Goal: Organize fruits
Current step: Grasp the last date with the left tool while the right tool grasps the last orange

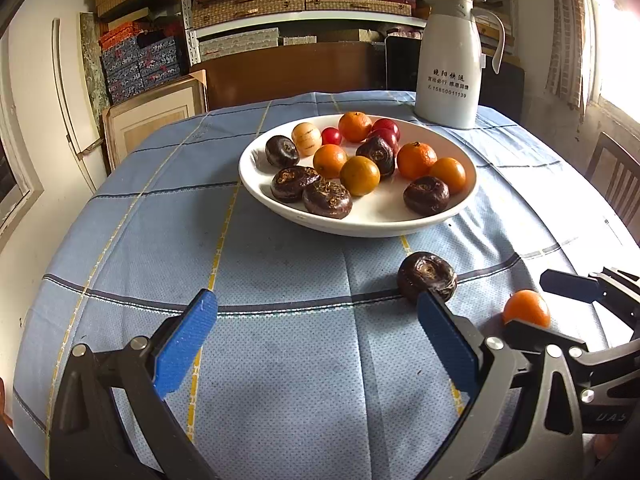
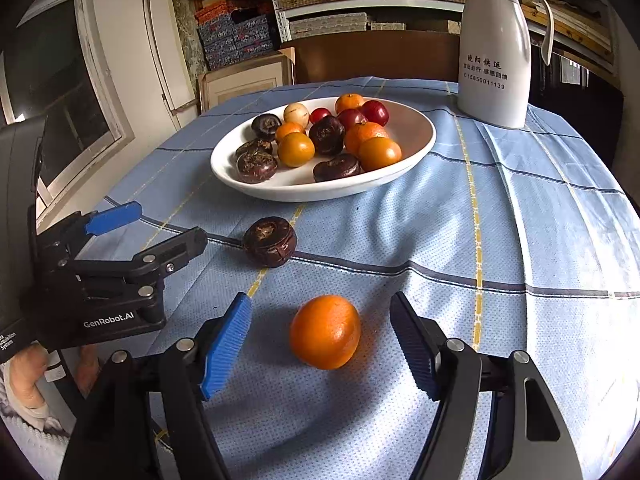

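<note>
A white bowl (image 1: 424, 226) (image 2: 416, 128) holds several oranges, dark brown water chestnuts, red fruits and one pale fruit. A loose water chestnut (image 1: 427, 280) (image 2: 270, 241) lies on the blue cloth in front of the bowl. A loose orange (image 2: 325, 331) (image 1: 526, 307) lies nearer. My right gripper (image 2: 320, 340) is open, its blue pads on either side of this orange, not touching it. My left gripper (image 1: 316, 320) (image 2: 156, 224) is open and empty, with the loose chestnut just beyond its right pad.
A white thermos jug (image 1: 450, 60) (image 2: 496, 48) stands behind the bowl at the right. The blue checked tablecloth (image 1: 280, 280) covers a round table. Shelves of boxes and a wooden chair (image 1: 616, 176) lie beyond the table's edge.
</note>
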Motion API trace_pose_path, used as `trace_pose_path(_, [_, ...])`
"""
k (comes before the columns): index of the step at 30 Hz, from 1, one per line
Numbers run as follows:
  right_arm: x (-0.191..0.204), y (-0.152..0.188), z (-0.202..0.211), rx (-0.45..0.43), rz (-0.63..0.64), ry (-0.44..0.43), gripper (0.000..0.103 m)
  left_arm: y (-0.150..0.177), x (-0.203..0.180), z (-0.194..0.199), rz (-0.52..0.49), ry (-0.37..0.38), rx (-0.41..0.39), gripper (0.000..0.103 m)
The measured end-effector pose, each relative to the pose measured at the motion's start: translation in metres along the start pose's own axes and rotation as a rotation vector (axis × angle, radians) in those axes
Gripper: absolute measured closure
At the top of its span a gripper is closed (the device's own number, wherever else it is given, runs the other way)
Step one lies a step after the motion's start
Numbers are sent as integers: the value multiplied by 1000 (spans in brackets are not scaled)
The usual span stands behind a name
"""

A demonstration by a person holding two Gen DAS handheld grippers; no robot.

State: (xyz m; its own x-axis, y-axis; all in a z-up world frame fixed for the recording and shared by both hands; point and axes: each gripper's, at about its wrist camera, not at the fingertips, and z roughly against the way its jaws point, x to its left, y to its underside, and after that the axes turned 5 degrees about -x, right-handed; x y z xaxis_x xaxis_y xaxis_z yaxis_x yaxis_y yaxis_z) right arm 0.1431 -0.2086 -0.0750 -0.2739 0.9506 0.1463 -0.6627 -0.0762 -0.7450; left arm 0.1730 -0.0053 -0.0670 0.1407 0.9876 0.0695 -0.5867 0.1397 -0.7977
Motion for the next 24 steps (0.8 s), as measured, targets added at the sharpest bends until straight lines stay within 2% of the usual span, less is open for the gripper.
trace_pose_path(3, [1,0,-3,20,6,0,32,0,0,-3,-1,0,11,5])
trace_pose_path(7, [5,2,-8,60,21,-12,39,0,1,-7,9,4,31,5])
trace_pose_path(9, [3,2,-11,78,15,-11,52,1,4,-8,20,8,40,5])
trace_pose_path(12, [1,3,-12,83,8,-8,66,1,6,-11,28,13,57,5])
trace_pose_path(17, [-6,2,-2,36,-24,-57,66,3,6,-21,32,22,113,5])
trace_pose_path(20, [-23,1,1,12,-108,-94,66,7,4,-39,29,8,214,4])
trace_pose_path(24, [-36,1,0,11,-177,-118,66,9,8,-39,47,21,226,4])
